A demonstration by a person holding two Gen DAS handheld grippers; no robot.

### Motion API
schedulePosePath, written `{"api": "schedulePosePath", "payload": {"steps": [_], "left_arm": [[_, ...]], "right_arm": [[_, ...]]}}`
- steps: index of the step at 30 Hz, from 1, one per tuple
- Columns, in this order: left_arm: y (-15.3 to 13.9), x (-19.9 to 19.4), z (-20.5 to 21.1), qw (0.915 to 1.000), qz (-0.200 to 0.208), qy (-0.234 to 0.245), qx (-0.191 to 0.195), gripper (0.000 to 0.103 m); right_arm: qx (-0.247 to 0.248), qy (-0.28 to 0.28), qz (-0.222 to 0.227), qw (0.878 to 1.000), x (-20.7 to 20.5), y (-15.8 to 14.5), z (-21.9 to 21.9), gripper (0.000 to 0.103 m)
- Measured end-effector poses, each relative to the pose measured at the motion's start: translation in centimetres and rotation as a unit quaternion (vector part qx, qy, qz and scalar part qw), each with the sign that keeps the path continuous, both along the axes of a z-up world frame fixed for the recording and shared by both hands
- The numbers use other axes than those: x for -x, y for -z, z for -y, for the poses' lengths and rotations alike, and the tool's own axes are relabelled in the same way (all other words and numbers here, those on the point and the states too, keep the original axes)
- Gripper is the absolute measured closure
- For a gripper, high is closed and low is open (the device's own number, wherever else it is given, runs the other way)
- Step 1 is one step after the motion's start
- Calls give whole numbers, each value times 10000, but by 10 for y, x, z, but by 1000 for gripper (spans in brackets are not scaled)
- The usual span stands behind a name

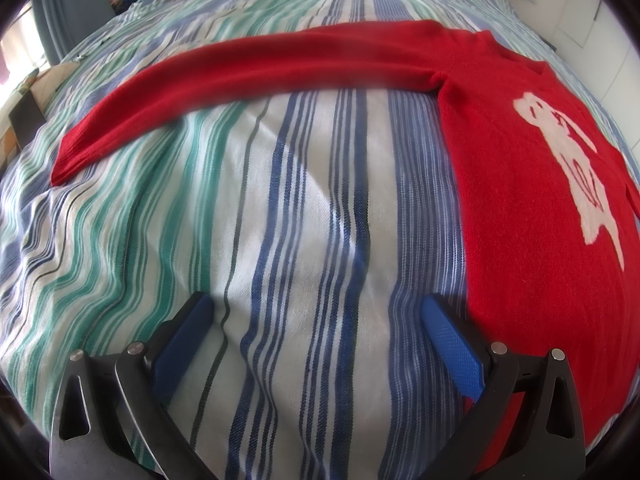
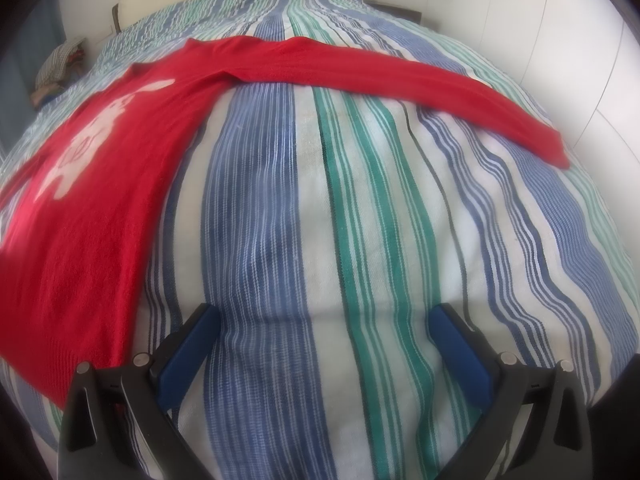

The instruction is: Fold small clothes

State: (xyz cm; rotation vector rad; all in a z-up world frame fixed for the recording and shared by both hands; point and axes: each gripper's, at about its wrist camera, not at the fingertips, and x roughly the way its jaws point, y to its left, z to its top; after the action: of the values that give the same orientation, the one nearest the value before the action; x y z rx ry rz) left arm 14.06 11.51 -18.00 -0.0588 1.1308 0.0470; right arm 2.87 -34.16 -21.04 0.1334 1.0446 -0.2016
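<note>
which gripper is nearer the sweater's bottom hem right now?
Close call, probably left. The left gripper, open, has its right finger against the red sweater body's edge. The right gripper, open, sits just right of the hem corner, over striped bedspread.

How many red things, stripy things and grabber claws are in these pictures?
Red: 1, the red sweater with a white bunny.
Stripy: 1, the striped bedspread.
Grabber claws: 2, the left gripper and the right gripper, both open and holding nothing.
Total: 4
</note>
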Motion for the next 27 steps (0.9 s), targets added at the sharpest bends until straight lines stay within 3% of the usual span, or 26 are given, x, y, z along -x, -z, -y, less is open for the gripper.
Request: {"api": "schedulePosePath", "payload": {"steps": [27], "left_arm": [[1,0,0,10000,14,7,-14,0]], "right_arm": [[17,6,11,10000,0,0,-1,0]]}}
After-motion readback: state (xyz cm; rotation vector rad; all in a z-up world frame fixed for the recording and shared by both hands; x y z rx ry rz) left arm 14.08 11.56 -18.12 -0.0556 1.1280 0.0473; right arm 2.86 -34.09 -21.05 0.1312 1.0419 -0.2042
